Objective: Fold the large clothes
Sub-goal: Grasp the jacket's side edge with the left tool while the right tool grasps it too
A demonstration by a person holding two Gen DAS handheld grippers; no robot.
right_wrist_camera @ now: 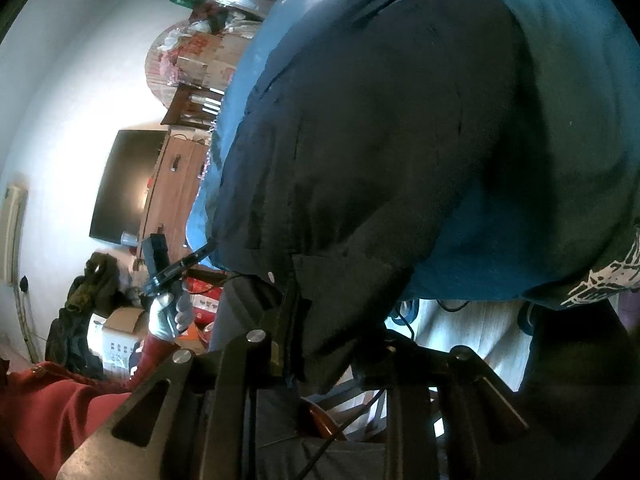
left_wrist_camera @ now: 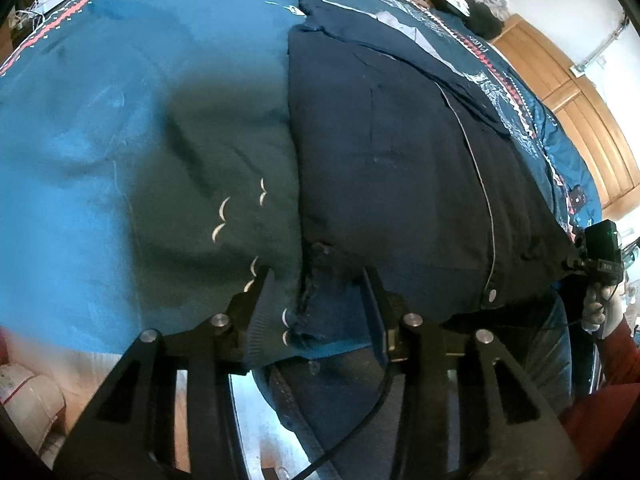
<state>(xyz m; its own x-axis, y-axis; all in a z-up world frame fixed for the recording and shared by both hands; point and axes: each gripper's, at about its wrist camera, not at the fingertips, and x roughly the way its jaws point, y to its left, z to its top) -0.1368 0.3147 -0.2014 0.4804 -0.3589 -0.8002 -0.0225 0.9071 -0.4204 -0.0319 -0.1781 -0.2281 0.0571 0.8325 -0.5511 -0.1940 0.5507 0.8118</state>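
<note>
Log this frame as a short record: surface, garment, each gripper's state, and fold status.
surface: bed with blue printed cover
garment: dark navy garment, lying on the cover, its near edge hanging over the bed side
garment detail: pale piping and a snap button near the hem
left gripper: open, fingers either side of the garment's near corner, not closed on it
right gripper: garment's hem lies between its fingers; whether it is clamped cannot be told
fold status: no clear fold visible

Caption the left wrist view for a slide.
Open left gripper at the near edge of a dark navy garment spread on a blue bedspread.
</note>
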